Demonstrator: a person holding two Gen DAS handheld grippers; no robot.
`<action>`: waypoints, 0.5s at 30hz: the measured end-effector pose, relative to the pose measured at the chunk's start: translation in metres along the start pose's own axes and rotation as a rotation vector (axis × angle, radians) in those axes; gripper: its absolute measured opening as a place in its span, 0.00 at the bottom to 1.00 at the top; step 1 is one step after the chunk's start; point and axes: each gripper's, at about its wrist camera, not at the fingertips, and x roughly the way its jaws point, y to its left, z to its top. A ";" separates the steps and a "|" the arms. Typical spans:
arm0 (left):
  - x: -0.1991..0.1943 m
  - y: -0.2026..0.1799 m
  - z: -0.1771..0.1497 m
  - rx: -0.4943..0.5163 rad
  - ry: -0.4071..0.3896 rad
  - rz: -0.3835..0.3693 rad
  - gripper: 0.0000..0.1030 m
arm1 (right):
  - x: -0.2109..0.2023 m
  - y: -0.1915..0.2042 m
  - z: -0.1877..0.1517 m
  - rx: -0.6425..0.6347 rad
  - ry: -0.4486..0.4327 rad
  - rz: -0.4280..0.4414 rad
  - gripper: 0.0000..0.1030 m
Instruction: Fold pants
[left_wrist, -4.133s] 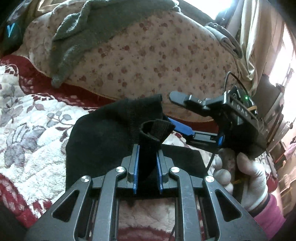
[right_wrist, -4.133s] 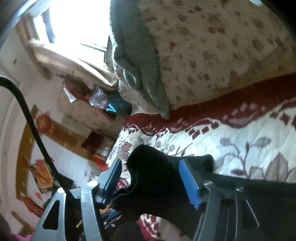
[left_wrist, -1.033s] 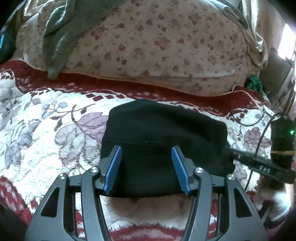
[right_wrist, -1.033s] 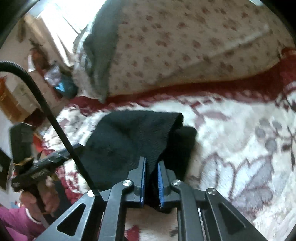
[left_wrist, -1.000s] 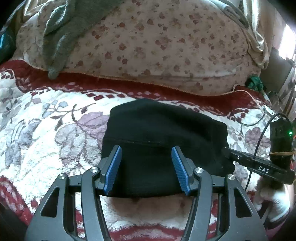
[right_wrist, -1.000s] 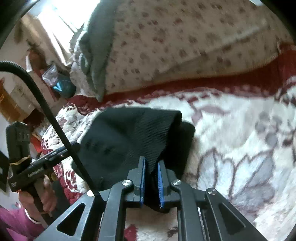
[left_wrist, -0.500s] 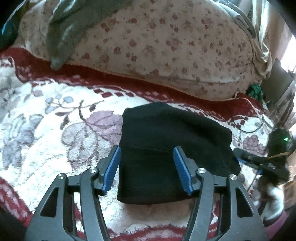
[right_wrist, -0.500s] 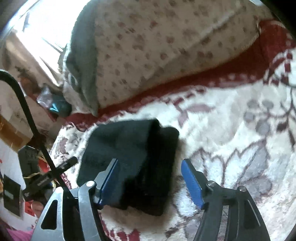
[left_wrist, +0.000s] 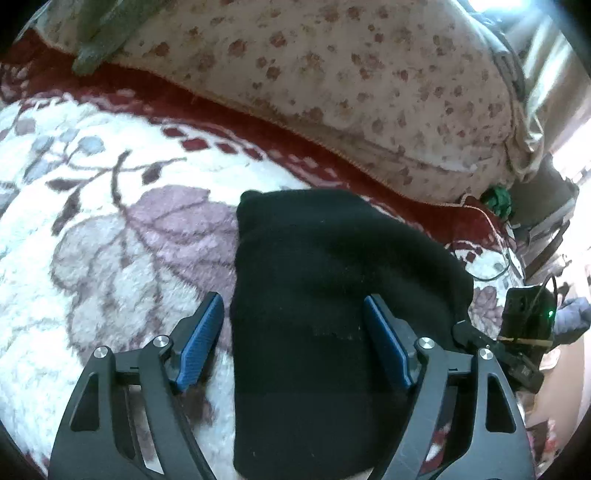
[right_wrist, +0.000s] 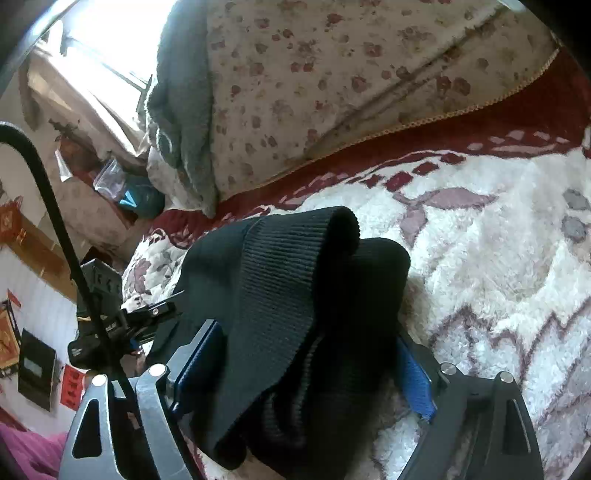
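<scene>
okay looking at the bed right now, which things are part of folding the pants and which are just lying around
Part of the job:
black pants, folded on the blanket
left gripper, jaws opening
right gripper, jaws opening, pants between them

Just lying about:
floral blanket
flowered quilt
grey towel

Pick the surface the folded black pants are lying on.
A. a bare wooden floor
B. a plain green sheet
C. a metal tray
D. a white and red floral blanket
D: the black pants lie on the fluffy floral blanket, white with a red border.
</scene>
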 end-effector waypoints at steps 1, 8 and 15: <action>0.002 -0.003 0.001 0.021 -0.001 0.009 0.74 | -0.001 -0.001 0.000 -0.002 -0.007 -0.007 0.71; -0.006 -0.018 0.002 0.072 -0.025 0.055 0.37 | -0.014 0.009 0.001 -0.026 -0.042 -0.006 0.44; -0.045 -0.021 0.004 0.086 -0.074 0.075 0.29 | -0.021 0.036 0.007 -0.053 -0.055 0.028 0.39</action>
